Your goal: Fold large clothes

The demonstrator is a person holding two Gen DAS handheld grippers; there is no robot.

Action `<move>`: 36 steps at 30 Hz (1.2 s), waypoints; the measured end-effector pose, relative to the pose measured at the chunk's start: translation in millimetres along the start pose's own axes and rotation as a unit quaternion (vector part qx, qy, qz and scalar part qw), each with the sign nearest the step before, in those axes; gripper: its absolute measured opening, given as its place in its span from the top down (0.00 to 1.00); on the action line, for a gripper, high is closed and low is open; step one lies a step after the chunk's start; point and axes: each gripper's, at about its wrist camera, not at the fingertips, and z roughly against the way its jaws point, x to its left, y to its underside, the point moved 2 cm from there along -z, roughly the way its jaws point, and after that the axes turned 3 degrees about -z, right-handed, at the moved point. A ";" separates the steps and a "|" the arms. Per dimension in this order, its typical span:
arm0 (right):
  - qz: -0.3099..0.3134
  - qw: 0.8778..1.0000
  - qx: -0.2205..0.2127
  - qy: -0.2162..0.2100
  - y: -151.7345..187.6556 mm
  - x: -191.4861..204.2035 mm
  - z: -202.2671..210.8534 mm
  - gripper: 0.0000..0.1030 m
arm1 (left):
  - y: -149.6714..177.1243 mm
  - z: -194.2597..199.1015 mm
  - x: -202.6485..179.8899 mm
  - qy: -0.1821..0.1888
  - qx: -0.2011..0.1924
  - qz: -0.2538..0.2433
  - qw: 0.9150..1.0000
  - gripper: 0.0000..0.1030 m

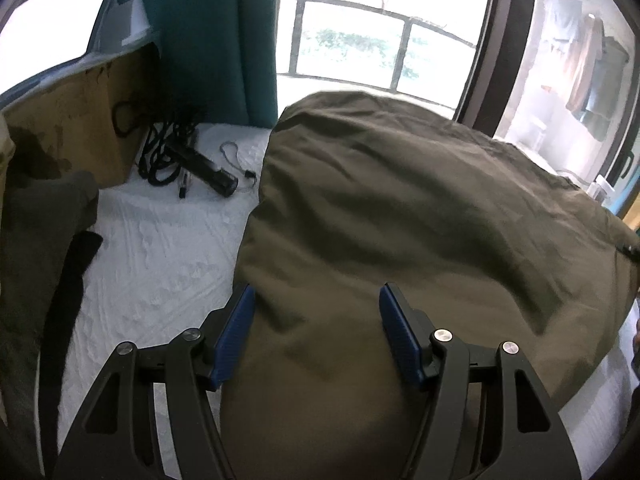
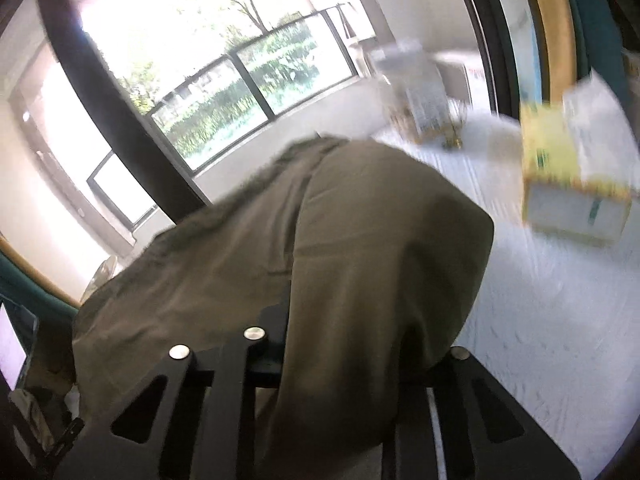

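A: Entry, current state. The olive-green garment (image 1: 400, 208) lies spread over the white bed sheet (image 1: 160, 248), bulging up in the middle. In the left wrist view my left gripper (image 1: 318, 336) hangs over the near edge of the cloth with its jaws released; both blue pads (image 1: 236, 336) stand wide apart with fabric between them, and I cannot tell whether they touch it.

B: And the right side?

A: The right gripper (image 2: 340, 344) has cloth draped straight over its fingers, so the tips are hidden. I cannot tell whether those jaws are clenched on the garment or merely under it. That view is motion-blurred, especially the yellow-and-white boxes (image 2: 576, 184) on the far part of the bed.

B: Why the hump in the fabric?

A: My reading: the cloth is carried up on the right side, which would suit bringing one half over the other. The left side sits low and level, aimed along the sheet toward the window (image 1: 360, 40), placed to take the opposite edge.

B: Clutter?

A: A black flashlight (image 1: 208, 168) with tangled black cord (image 1: 160, 152) lies by the brown paper bag (image 1: 68, 128), apart from the garment. Dark clothing (image 1: 40, 240) sits at the left margin, also apart.
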 end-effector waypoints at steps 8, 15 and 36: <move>0.086 0.994 -0.057 -0.022 -22.0 82.5 30.5 0.87 | -4.8 21.2 2.7 0.017 -0.021 -0.009 1.000 0.34; 0.173 0.980 -0.076 -0.059 -15.5 164.2 41.0 0.88 | -6.9 37.0 14.0 0.029 -0.038 -0.010 0.999 0.34; 0.370 0.909 -0.016 -0.193 121.5 349.6 34.2 0.93 | 3.2 73.9 74.5 0.022 -0.057 0.030 0.998 0.34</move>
